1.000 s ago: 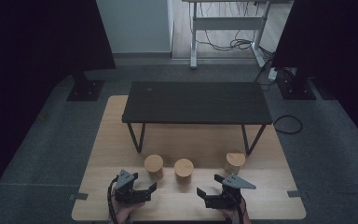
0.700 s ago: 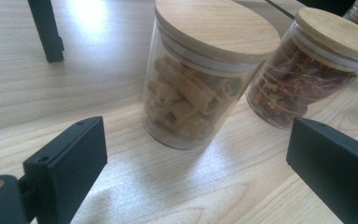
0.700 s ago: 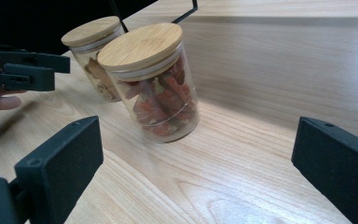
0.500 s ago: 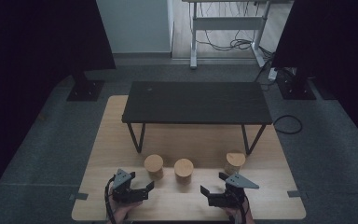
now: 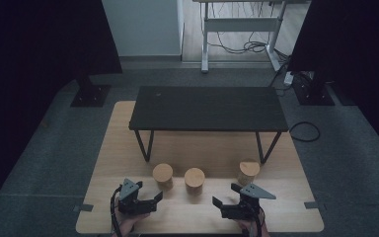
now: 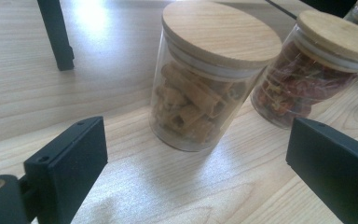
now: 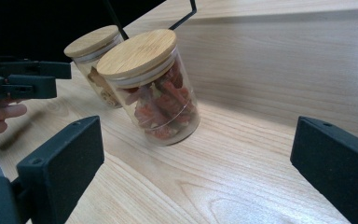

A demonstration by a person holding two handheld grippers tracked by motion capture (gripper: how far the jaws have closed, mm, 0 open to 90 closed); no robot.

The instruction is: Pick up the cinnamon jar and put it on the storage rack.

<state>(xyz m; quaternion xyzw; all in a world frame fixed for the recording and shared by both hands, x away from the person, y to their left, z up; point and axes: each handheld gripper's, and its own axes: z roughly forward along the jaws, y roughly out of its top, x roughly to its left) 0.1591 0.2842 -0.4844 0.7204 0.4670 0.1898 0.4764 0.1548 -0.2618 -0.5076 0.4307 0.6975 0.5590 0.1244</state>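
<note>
Nearest, the left gripper and right gripper rest low at 6 o'clock on the wooden board, both released, jaws wide, aimed toward 12. Beyond stand 3 upright glass jars with bamboo lids, long axes vertical: cinnamon jar, chilli jar, third jar at 1 o'clock.

Each tool is black, with a grey three-cornered plate on top. The left tool trails a black cable that loops beside it toward the near edge of the surface. The right tool has a longer, pointed plate. Up close, the jaws are flat, matte black rectangular blocks with rounded corners, each with a small screw hole; a brass-coloured ring sits at the base. No sleeve is visible.
</note>
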